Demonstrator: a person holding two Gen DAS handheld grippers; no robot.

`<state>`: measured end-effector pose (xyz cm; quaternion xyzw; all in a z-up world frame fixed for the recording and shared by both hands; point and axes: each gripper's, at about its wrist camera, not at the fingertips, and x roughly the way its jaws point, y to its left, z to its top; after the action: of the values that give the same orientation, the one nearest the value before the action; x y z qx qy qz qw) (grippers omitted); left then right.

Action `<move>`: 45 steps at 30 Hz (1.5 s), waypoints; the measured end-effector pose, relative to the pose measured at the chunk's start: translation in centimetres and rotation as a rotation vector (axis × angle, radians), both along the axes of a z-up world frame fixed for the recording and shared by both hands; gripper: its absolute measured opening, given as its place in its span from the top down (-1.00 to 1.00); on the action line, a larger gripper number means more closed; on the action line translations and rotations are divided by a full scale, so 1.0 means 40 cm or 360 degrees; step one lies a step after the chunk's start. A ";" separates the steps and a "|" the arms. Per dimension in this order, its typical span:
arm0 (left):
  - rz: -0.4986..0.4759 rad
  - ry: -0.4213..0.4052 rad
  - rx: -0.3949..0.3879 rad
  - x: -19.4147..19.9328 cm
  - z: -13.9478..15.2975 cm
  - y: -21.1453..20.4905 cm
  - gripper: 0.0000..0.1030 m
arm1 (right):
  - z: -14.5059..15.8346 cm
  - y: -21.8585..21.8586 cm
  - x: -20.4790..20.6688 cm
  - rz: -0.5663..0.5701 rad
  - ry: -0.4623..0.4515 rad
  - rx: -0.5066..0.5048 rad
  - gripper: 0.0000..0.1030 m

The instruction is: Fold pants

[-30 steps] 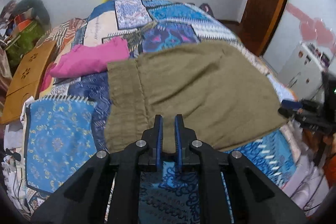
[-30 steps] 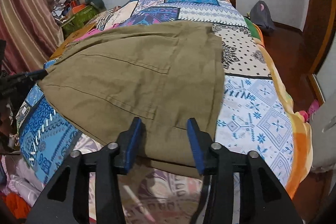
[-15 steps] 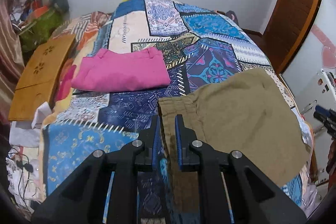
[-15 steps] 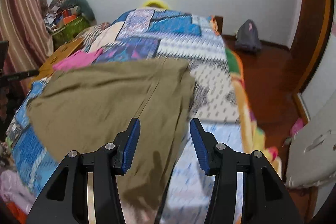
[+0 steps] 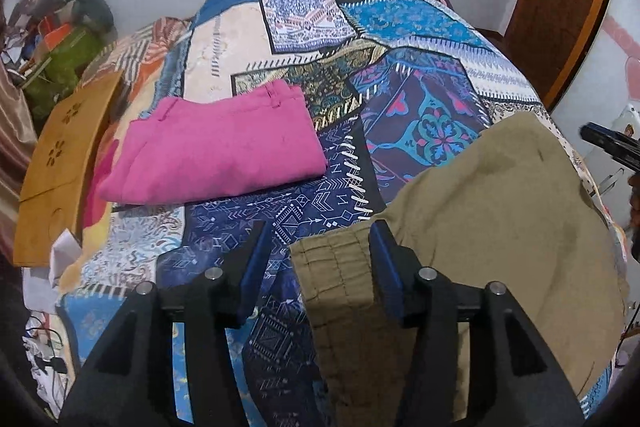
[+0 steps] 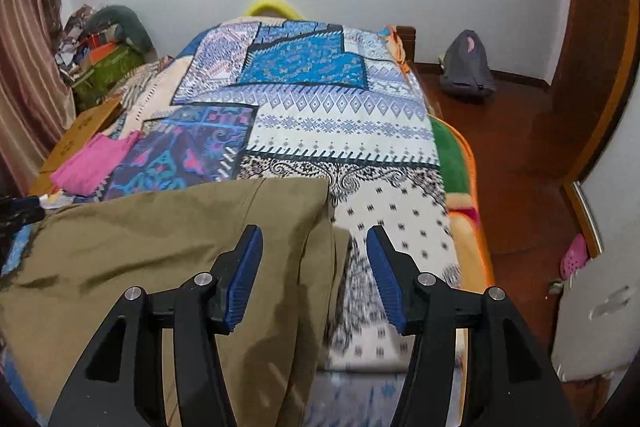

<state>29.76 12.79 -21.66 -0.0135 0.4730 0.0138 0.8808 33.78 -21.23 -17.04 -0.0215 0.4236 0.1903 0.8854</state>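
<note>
you are standing at the foot of a patchwork bedspread (image 5: 420,27) with both tools hovering over the olive pants (image 5: 500,211), which are lying folded across the near corner of the bed, waistband toward your left. the left gripper (image 5: 316,267) is sitting about half open, its jaws having just been opening; the waistband corner is lying between the blue pads but nothing is pressing on it. the right gripper (image 6: 314,277) is also standing half open after easing a little wider, straddling the far folded edge of the pants (image 6: 160,247) without clamping it, so neither tool is holding any cloth.

the risk from here is sitting in that released fold: the near edge is draping over the bed's end, and it appears, though motion blur is softening the lower part of the right view, that the layers are not lying flush there. closing again on one layer only would be dragging the fold open, and a pad catching the bedspread would be pulling it along with the pants.

no container is in use; the folded pink garment (image 5: 216,147) is resting directly on the bedspread, well apart from the pants, beside a wooden board (image 5: 64,163)
</note>
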 end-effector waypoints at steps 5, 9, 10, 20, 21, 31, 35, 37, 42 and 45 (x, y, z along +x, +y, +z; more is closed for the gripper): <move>0.0015 0.0033 -0.0051 0.014 -0.030 0.009 -0.04 | -0.063 0.027 0.081 0.0048 0.0082 -0.0018 0.02; 0.0003 0.0045 -0.0047 0.022 -0.042 0.009 -0.06 | -0.100 0.039 0.133 0.0062 0.0126 -0.0024 0.02; 0.0002 0.0056 -0.0057 0.025 -0.046 0.010 -0.06 | -0.104 0.041 0.142 0.0061 0.0137 -0.0017 0.02; -0.0009 0.0114 -0.0202 0.046 -0.072 0.023 0.04 | -0.138 0.055 0.168 0.0122 0.0242 0.0065 0.54; -0.0009 0.0109 -0.0199 0.044 -0.071 0.022 0.06 | -0.134 0.056 0.164 0.0137 0.0230 0.0066 0.59; 0.0047 0.0012 -0.0052 0.012 -0.035 0.030 0.78 | -0.085 0.101 0.126 0.0151 -0.0097 -0.0170 0.81; 0.0057 -0.0037 0.0023 0.002 -0.012 0.033 0.85 | -0.086 0.107 0.141 0.0133 -0.0118 -0.0227 0.83; 0.0080 -0.0041 0.0090 0.004 -0.011 0.033 1.00 | -0.093 0.116 0.158 0.0127 -0.0098 -0.0247 0.83; 0.0153 0.0000 0.0040 0.012 -0.013 0.070 1.00 | -0.094 0.107 0.180 0.0061 0.0006 -0.0267 0.60; 0.0152 -0.0082 0.0013 0.003 0.032 0.070 0.99 | -0.053 0.081 0.153 0.0031 -0.0017 -0.0186 0.31</move>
<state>29.88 15.57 -20.38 -0.0329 0.4488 0.0574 0.8912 39.91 -17.97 -19.15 -0.0782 0.4290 0.1737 0.8830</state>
